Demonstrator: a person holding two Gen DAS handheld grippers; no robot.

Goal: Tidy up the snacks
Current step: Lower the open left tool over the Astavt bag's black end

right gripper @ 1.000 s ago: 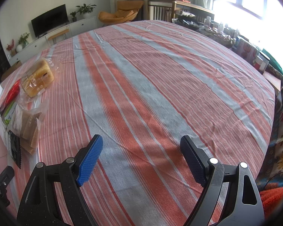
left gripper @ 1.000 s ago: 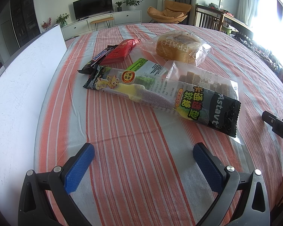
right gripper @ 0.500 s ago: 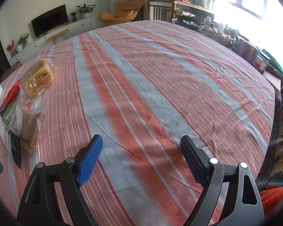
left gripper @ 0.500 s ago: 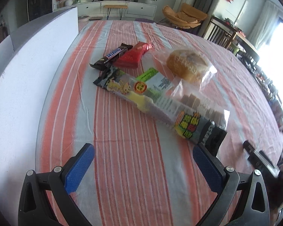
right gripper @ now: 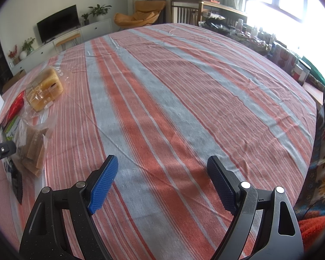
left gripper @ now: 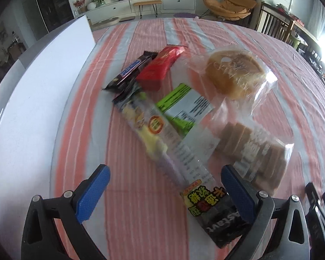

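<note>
- Left gripper (left gripper: pixel 165 187): fingers (left gripper: pixel 92 192) spread wide, nothing between them, low over the striped desk (left gripper: pixel 130 216) at the near end of the snack pile.
- Right-side pad sits on or just over the dark end of the long snack pack (left gripper: pixel 173 153); contact can't be told, view is blurred.
- Long snack pack runs diagonally away from the fingers, lying partly over the green-label packet (left gripper: pixel 184 108).
- Wafer bag (left gripper: pixel 255 149) just right of it, touching. Bread bun in clear bag (left gripper: pixel 236 73) further back.
- Chocolate bar (left gripper: pixel 130 71) and red packet (left gripper: pixel 160 67) at the far end, side by side, touching.
- White board (left gripper: pixel 32 108) along the left edge of the desk.
- Right gripper (right gripper: pixel 162 184): fingers apart, empty, over bare cloth well away from the snacks, which sit at the far left of its view.
- Likely step: left gripper going for the long snack pack.
- To do it well: centre the fingers across the pack's narrow width, not along it; come down near the dark end, close gently since the film is slippery and the contents are probably fragile.
- Lift straight up so the green-label packet underneath doesn't drag along.
</note>
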